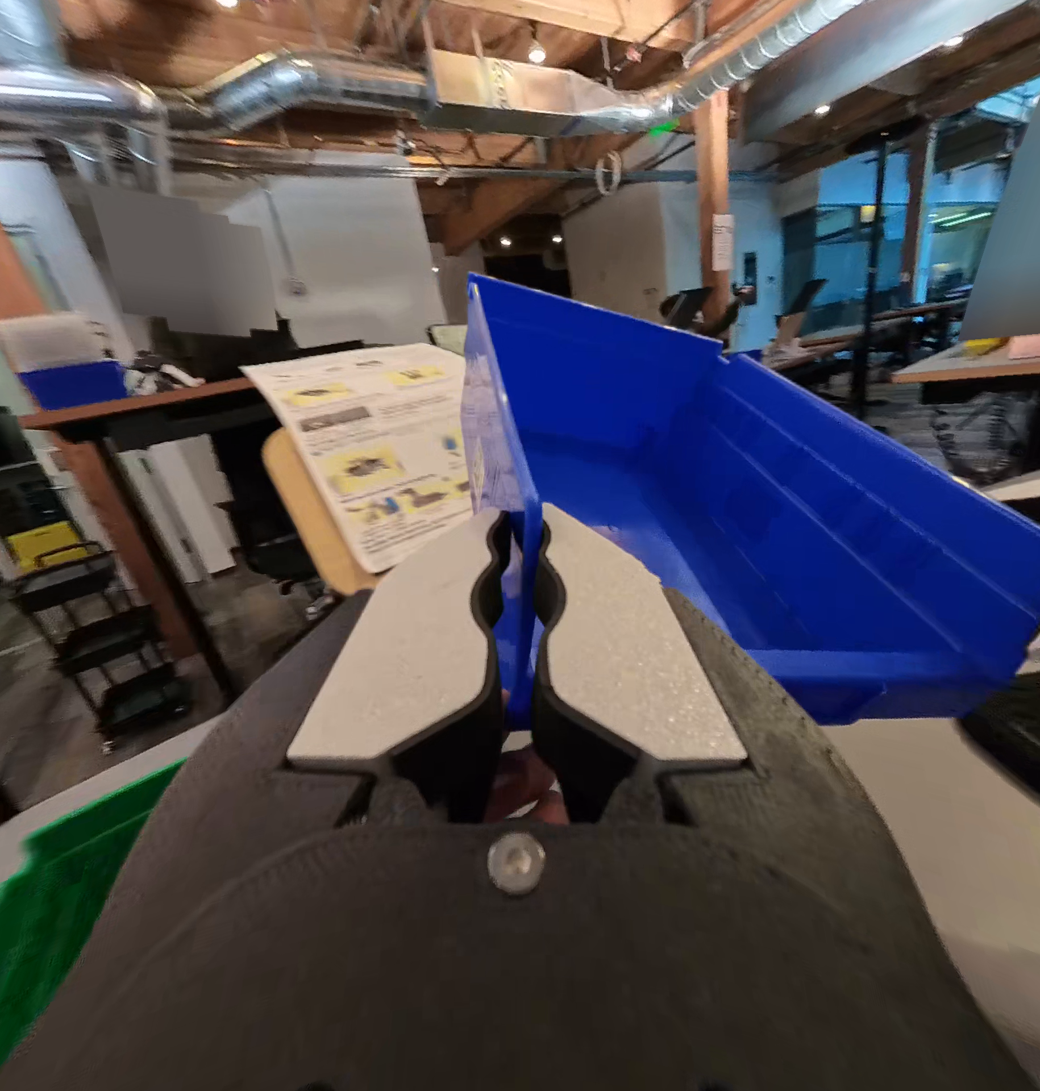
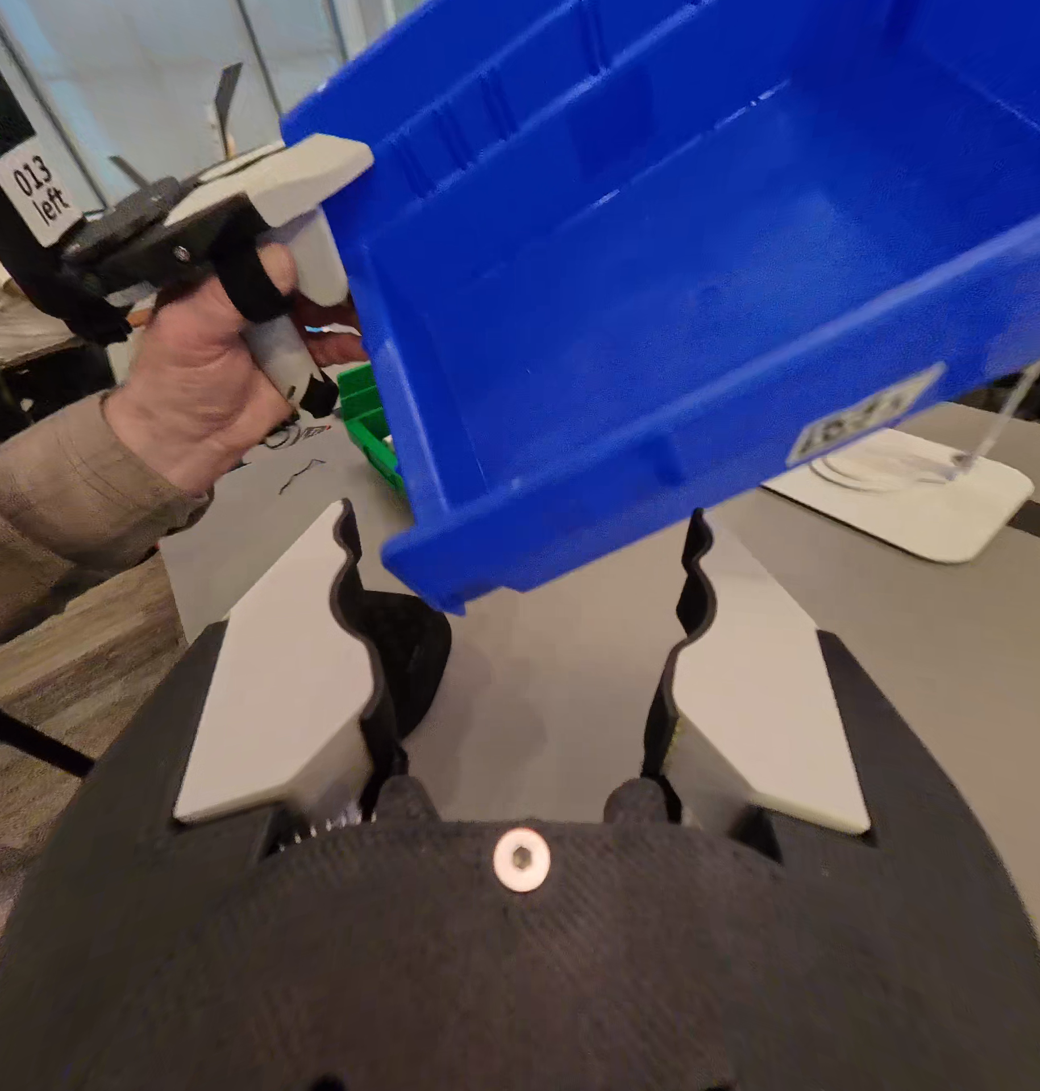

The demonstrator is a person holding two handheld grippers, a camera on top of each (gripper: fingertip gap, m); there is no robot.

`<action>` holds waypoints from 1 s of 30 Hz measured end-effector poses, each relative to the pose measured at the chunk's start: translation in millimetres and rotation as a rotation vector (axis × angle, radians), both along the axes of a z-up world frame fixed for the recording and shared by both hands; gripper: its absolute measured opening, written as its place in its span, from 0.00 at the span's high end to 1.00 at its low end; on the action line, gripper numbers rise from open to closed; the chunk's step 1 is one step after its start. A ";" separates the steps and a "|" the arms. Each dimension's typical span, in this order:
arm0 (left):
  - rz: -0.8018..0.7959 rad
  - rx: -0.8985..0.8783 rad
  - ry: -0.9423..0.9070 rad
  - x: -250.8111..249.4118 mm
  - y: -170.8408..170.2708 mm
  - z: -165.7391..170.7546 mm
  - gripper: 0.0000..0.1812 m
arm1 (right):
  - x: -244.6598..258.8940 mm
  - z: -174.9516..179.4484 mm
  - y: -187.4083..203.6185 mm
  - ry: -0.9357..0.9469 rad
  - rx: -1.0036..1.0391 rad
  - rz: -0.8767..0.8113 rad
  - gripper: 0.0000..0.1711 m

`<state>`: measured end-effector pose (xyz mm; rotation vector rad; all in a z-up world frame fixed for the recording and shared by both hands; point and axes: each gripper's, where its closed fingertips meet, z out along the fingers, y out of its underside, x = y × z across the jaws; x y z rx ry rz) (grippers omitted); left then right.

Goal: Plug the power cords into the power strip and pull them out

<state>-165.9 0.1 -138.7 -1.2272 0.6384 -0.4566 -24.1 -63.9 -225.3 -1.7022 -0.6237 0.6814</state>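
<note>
Above the table (image 2: 860, 649), left tongs (image 1: 523, 590) pinched the tilted, empty blue bin (image 1: 742, 502) by its wall, seemingly to tip it out, while right tongs (image 2: 520, 596) gaped empty beneath.

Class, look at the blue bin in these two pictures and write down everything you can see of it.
The blue bin is an open-topped, long storage bin that looks like hard glossy plastic, with ribbed side walls and a thick rim. It is empty. A label sits on its outer front edge. It is lifted off the grey table and tilted. The left gripper is shut on one thin wall, a finger on each side. The right gripper is open just below the bin's lower corner, not gripping it.
</note>
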 end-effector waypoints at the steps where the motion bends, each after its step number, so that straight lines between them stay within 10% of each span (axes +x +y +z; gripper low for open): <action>1: -0.033 -0.013 0.003 19.4 1.8 -4.1 0.98 | 11.5 -3.0 -0.6 0.006 -0.008 -0.039 0.38; 18: -0.325 -0.298 0.030 310.2 30.7 -103.0 0.95 | 275.8 -89.0 14.6 -0.047 -0.263 -0.537 0.38; 30: -0.361 -0.423 0.047 379.1 33.9 -164.6 0.93 | 342.2 -140.9 18.5 -0.045 -0.387 -0.585 0.35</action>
